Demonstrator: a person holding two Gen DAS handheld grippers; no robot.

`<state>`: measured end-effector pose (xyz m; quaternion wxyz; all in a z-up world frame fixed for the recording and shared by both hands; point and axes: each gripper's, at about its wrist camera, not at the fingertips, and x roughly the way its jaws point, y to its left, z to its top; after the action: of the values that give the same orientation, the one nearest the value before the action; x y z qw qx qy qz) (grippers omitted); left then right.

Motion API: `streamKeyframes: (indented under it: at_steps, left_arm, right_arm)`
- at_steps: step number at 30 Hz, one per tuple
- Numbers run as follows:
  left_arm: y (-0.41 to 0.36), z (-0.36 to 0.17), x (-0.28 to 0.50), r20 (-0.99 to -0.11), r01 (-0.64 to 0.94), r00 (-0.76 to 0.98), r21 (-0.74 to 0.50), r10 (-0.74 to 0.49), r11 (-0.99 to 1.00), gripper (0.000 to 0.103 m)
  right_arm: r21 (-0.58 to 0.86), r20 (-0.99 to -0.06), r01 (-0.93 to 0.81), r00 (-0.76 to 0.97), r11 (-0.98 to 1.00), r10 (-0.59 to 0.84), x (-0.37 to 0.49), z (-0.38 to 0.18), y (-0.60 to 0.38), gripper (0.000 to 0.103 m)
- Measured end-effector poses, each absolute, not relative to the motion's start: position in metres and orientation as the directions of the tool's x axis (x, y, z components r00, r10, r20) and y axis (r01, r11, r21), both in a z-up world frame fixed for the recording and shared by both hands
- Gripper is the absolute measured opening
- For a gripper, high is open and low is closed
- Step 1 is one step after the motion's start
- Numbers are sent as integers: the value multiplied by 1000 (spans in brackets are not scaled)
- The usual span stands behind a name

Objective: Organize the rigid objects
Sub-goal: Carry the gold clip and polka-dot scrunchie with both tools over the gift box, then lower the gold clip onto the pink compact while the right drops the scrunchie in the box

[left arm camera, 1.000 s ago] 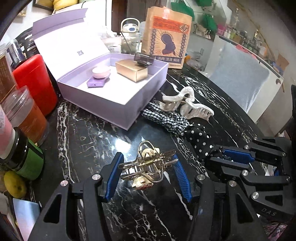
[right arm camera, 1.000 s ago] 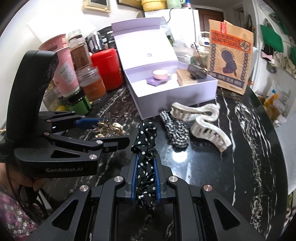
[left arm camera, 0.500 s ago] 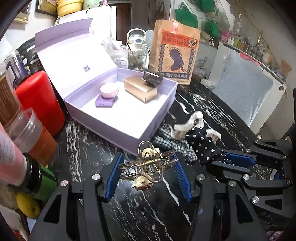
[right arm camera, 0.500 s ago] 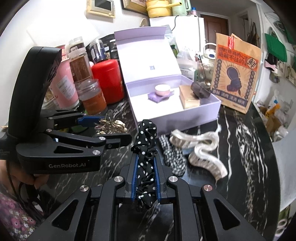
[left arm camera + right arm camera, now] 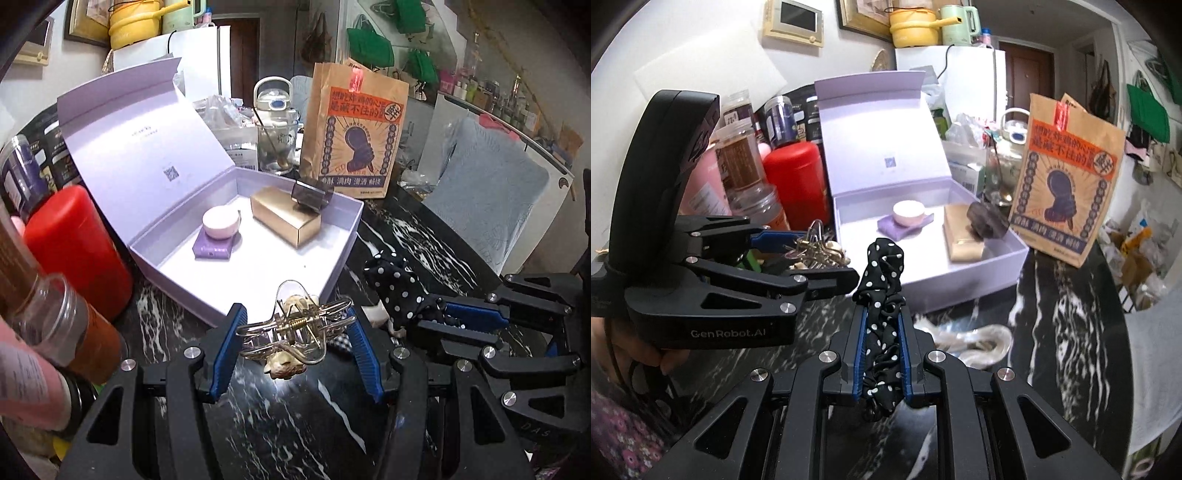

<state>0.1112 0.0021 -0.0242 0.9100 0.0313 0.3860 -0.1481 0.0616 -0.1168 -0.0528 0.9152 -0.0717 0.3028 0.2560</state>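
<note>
My left gripper (image 5: 295, 338) is shut on a gold wire hair claw (image 5: 295, 332), held above the black marble table just before the near corner of the open lilac box (image 5: 258, 273). My right gripper (image 5: 882, 325) is shut on a black polka-dot scrunchie (image 5: 882, 284), raised in front of the same box (image 5: 990, 273). Each gripper shows in the other's view: the right gripper (image 5: 454, 317) with the scrunchie (image 5: 399, 291), the left gripper (image 5: 812, 258) with the claw (image 5: 816, 249). Inside the box lie a gold carton (image 5: 286, 219), a dark clip (image 5: 310, 195) and a pink jar on a purple pad (image 5: 219, 230).
A red canister (image 5: 70, 251) and several jars (image 5: 55, 332) crowd the left side. A brown paper bag (image 5: 354, 129) and a glass kettle (image 5: 275, 129) stand behind the box. Cream hair claws (image 5: 971, 341) lie on the marble table (image 5: 1071, 332) below my right gripper.
Both grippers have risen off the table and moved toward the lilac box, each carrying its item. The box now fills more of both views.
</note>
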Motion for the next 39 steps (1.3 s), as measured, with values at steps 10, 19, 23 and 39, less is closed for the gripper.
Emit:
streamKeyframes:
  at_steps: [10, 19, 23, 39]
  left_arm:
    - [9, -8, 140, -681, 276, 697, -35, -225, 960, 55]
    - [17, 8, 172, -638, 244, 742, -29, -206, 969, 55]
    - [21, 11, 185, -627, 226, 755, -28, -193, 974, 55]
    - [45, 7, 249, -618, 139, 775, -39, -133, 990, 55]
  right_arm:
    - [20, -572, -510, 699, 860, 428, 89, -33, -120, 16]
    - [-7, -548, -513, 720, 858, 426, 121, -14, -120, 16]
    - [-15, -542, -517, 723, 856, 427, 136, -8, -119, 16]
    - [-37, -503, -495, 760, 868, 412, 202, 12, -107, 16]
